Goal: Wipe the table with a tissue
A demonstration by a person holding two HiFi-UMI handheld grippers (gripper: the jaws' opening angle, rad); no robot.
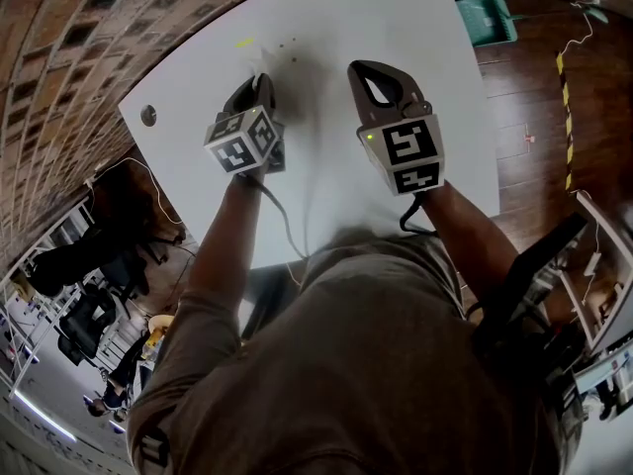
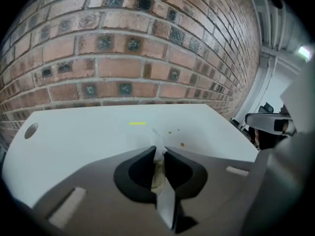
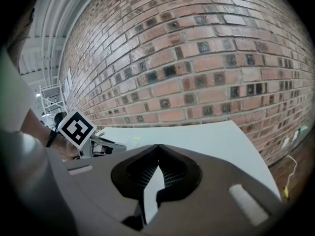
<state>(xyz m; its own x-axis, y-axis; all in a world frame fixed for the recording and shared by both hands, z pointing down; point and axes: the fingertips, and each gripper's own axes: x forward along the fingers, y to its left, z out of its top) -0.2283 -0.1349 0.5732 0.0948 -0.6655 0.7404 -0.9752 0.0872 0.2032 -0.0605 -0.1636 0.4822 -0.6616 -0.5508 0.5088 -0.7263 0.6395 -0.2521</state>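
Item 1. Table (image 1: 396,28): white top, set against a brick wall (image 2: 123,43) on its far side. A round hole (image 2: 31,130) sat at the far left corner, with a short yellow mark (image 2: 137,123) toward the far edge. A few small brownish spots (image 2: 181,144) lay just beyond the left tool's tips, probably the soil to be wiped.

Item 2. Left gripper (image 2: 158,150): held over the far left part of the table, its jaws pressed together and pinching the tissue.

Item 3. Tissue (image 2: 156,137): white, crumpled and thin. It was caught upright between the left jaws, with a small tuft poking out past the tips toward the spots. By my judgement it is very light, soft and limp, and it would tear easily if dragged hard or wetted. It is best held by a bunched fold, deep in the jaws, so that a loose pad is left to bear on the surface. Whether the tuft touched the table could not be told.

Item 4. Right gripper (image 3: 158,147): to the right of the left one and apart from it. Its tips met with nothing between them.
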